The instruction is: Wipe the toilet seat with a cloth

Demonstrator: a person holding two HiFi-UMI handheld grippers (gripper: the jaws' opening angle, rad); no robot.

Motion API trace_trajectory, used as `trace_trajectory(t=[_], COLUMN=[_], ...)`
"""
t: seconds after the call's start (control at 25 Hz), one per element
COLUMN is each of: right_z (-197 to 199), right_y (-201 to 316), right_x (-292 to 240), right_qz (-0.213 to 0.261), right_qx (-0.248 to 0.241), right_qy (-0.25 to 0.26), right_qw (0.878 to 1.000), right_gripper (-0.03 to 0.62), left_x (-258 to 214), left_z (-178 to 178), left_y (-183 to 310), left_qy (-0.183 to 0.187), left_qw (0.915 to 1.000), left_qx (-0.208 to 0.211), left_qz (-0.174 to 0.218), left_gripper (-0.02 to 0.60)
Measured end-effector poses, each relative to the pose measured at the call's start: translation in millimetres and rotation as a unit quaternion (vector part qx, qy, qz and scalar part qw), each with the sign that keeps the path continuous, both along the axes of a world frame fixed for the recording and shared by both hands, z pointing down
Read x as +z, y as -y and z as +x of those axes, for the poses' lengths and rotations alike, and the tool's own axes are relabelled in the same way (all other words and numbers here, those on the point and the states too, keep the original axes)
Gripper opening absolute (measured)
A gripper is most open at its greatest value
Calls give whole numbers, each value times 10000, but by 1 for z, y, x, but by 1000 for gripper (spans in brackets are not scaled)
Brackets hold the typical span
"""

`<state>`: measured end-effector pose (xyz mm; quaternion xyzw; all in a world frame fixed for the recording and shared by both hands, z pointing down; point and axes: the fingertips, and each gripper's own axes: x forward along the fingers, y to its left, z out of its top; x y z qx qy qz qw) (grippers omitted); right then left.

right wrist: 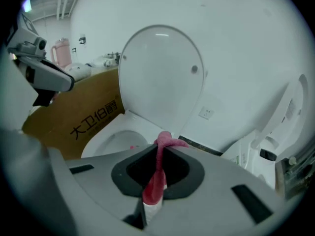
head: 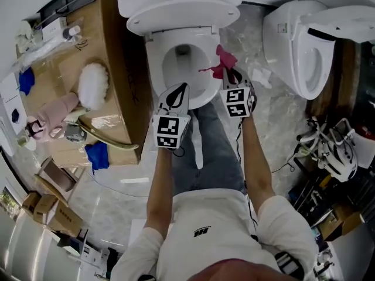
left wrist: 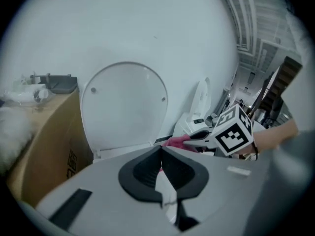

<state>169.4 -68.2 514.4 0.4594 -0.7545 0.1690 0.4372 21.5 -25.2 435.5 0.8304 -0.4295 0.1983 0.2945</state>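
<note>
Nearest us is our own white shirt [head: 211,227], and from it both forearms reach forward to the toilet. The left hand-held gripper [head: 180,92] hovers over the front of the toilet seat [head: 153,60], its jaws pressed together on nothing. Just beyond, the right hand-held gripper [head: 230,74] is clamped on the pink cloth [head: 224,60], which bunches at the seat's right edge; we cannot tell whether it presses on the surface. The cloth is twisted into a strip, its long axis running on from the jaws towards the back of the toilet, with one corner straying left over the bowl. Farther back the lid [head: 181,13] stands raised. We judge the wiping to be at the right side only; the front, the left side and the back of the ring look still to do, though no streaks show either way.
</note>
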Motion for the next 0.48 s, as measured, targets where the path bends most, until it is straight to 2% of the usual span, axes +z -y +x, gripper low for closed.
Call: trace_trajectory(t=[0.48], right_z=[-39], right_y=[-26], right_x=[-220], right_qz=[1177], right_qx=[54], right_qy=[804], right_qw=[9898], right_gripper=[11], left_x=[-171], left_z=[-36], left_y=[-3], left_qy=[-20], left_qw=[9965], left_qx=[-250], left_qz=[791], left_gripper=[9])
